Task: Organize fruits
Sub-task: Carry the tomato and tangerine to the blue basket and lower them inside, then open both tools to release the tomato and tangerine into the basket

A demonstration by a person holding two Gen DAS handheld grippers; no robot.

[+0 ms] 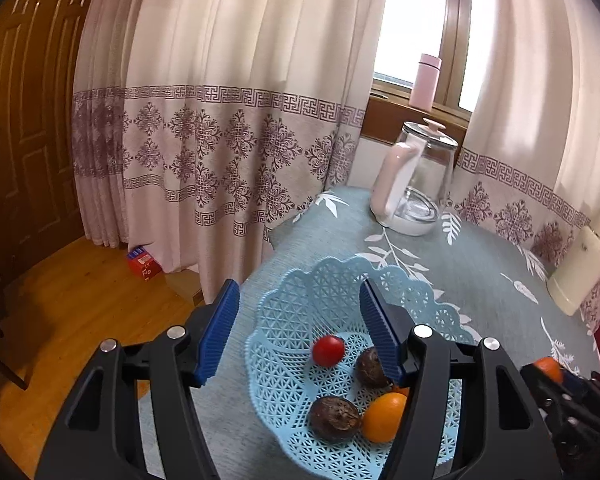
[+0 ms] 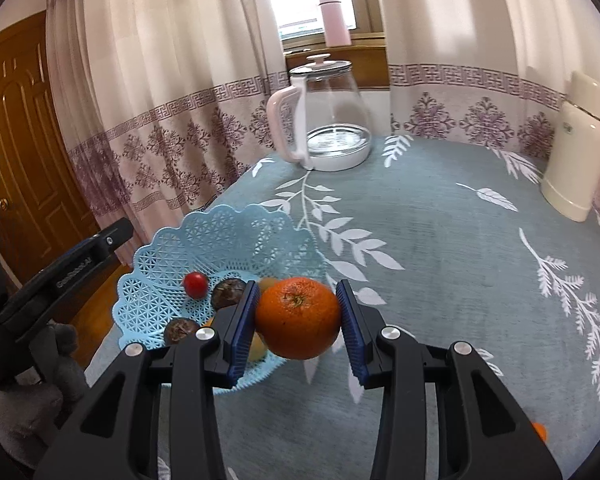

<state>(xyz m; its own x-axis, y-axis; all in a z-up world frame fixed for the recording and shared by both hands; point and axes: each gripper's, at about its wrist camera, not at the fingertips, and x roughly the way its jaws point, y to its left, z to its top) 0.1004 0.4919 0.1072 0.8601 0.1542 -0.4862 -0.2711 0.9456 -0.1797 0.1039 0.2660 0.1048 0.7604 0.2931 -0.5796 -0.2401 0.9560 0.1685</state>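
A light blue lattice basket (image 1: 284,312) stands near the table's left edge. In it lie a small red tomato (image 1: 328,351), two dark brown round fruits (image 1: 334,418) and an orange (image 1: 384,416). My left gripper (image 1: 298,292) hangs open just above the basket with nothing between its blue pads. My right gripper (image 2: 298,286) is shut on a large orange (image 2: 298,318), held at the near right rim of the basket (image 2: 228,232). Behind that orange, a yellowish fruit (image 2: 258,350) is partly hidden.
A glass kettle with a pink handle (image 2: 328,120) stands at the table's back, and a cream flask (image 2: 576,148) at the far right. A pink bottle (image 2: 334,20) is on the sill. Something orange (image 2: 538,432) shows at the near right. Curtains and a wooden floor border the table's left side.
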